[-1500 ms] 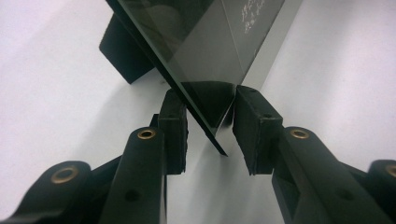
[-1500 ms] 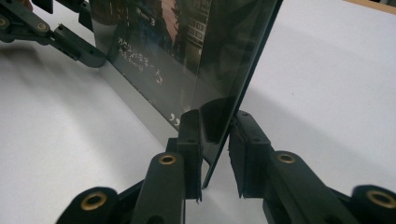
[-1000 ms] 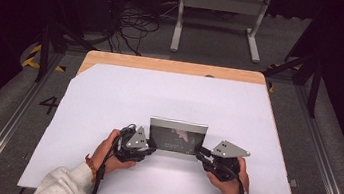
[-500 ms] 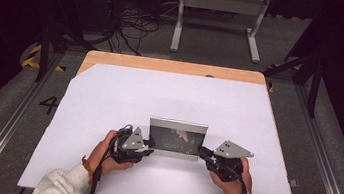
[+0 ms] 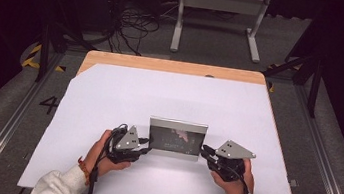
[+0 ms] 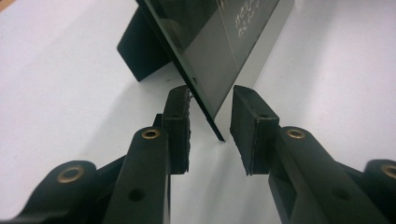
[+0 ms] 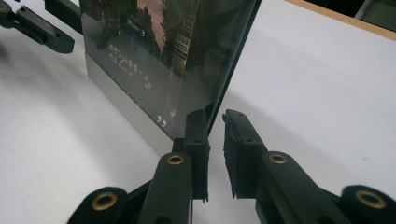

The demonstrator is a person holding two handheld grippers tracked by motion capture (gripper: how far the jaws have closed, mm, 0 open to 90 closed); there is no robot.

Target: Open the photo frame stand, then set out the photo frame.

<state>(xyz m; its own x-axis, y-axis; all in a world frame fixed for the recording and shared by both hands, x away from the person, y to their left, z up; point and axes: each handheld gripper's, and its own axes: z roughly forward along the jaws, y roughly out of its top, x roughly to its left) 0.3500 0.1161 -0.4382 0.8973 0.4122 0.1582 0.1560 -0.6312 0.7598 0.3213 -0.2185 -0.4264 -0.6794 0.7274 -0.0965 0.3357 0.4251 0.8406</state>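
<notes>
At the near edge of the table, two sleeved forearms come in from below, each hand holding a gripper. The left gripper (image 5: 145,148) sits at the left lower corner of a picture frame (image 5: 177,139), and the right gripper (image 5: 204,152) sits at the frame's right lower corner.

In the left gripper view, the left gripper's (image 6: 210,128) jaws stand apart with a clear gap, one on each side of the frame's (image 6: 215,51) thin bottom corner. The left jaw is close against the back of the frame, the right jaw stands off from its front; whether either pad touches cannot be told. They are not clamped together.

In the right gripper view, the right gripper's (image 7: 215,149) jaws are also parted, with a narrow gap between them. The frame's (image 7: 159,60) side edge stands just beyond the gap. Contact cannot be told.

The frame stands upright on the white table cover (image 5: 109,99), leaning back slightly on a black stand (image 6: 140,56) behind it. Its glass shows a dark picture with small pale writing, above a grey lower border.

Farther off, the cover ends at a strip of bare wooden tabletop (image 5: 164,65). Beyond the table lie a tangle of cables (image 5: 134,26) and a grey metal stand (image 5: 219,12) on the floor.
</notes>
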